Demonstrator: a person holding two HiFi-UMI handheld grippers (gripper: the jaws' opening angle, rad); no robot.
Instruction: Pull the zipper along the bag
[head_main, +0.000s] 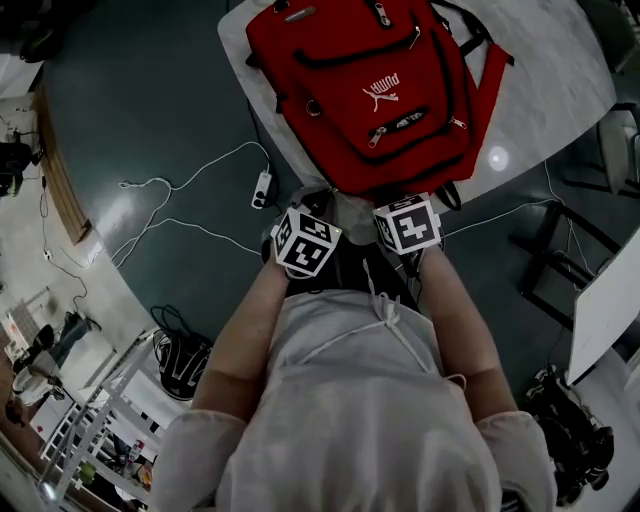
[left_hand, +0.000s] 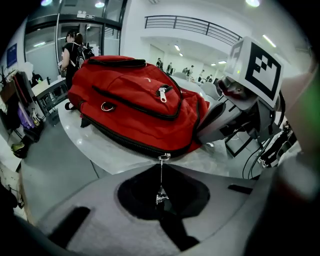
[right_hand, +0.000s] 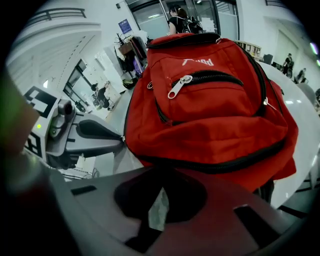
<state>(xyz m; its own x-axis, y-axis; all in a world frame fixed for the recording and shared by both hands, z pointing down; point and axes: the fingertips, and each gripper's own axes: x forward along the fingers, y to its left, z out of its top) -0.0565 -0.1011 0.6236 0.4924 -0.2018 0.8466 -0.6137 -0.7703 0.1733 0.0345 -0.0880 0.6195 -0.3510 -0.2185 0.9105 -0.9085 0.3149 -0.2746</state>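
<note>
Grips the thin metal zipper pull (left_hand: 160, 198) with the left gripper (left_hand: 161, 167), jaws pressed fully together on it, the pull running straight back between them from the slider (left_hand: 163, 157). Finds that slider on the black zipper track (left_hand: 120, 137) along the lower seam of the red backpack (left_hand: 135, 105), at the edge nearest the person. Places the right gripper (right_hand: 159, 175) at the same near edge, just beside the left, jaws drawn close with a narrow pale wedge open behind the tips. Appears to nip the bag's bottom fabric there, just under the track. Shows the backpack lying flat, front pockets up, on a white table (left_hand: 95, 150). Points both grippers steeply down, side by side, ahead of the forearms (head_main: 250, 330). Beyond the table, takes in a dark floor (head_main: 150, 100) with a white cable (head_main: 200, 165) and a power strip (head_main: 262, 188).
</note>
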